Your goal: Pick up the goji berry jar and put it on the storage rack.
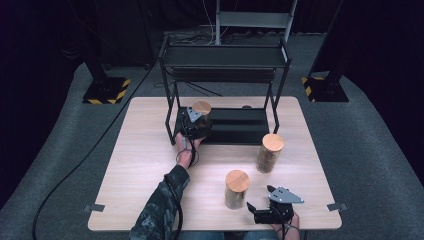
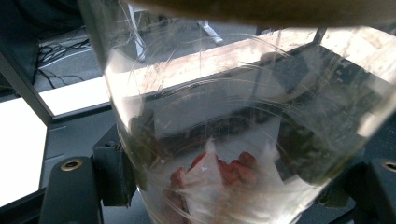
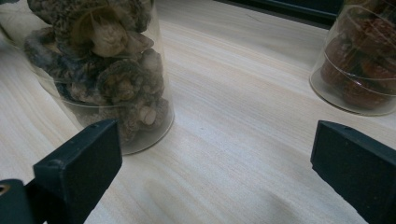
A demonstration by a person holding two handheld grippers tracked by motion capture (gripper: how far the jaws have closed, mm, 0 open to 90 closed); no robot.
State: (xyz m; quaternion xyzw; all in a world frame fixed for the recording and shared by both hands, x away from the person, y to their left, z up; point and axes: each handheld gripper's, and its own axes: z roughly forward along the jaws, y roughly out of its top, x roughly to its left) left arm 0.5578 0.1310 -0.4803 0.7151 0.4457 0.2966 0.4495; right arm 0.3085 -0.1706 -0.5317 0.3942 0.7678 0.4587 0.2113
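Observation:
A clear jar with a wooden lid (image 1: 202,107) is held at the left end of the black rack's lower shelf (image 1: 240,125), and my left gripper (image 1: 196,121) is shut on it. In the left gripper view the jar (image 2: 233,107) sits between the jaws, with a few red pieces at its bottom. My right gripper (image 1: 256,211) rests near the table's front edge, open with nothing between its pads (image 3: 79,172). Close ahead of it stands a jar of dried mushrooms (image 3: 102,70) (image 1: 237,187). A jar of reddish-brown pieces (image 3: 364,60) (image 1: 270,152) stands farther off to the right.
The black two-tier rack (image 1: 225,57) stands at the back middle of the wooden table (image 1: 140,165). Grey carpet surrounds the table, with cables and stand feet behind it. A sleeved forearm (image 1: 160,210) reaches in from the bottom.

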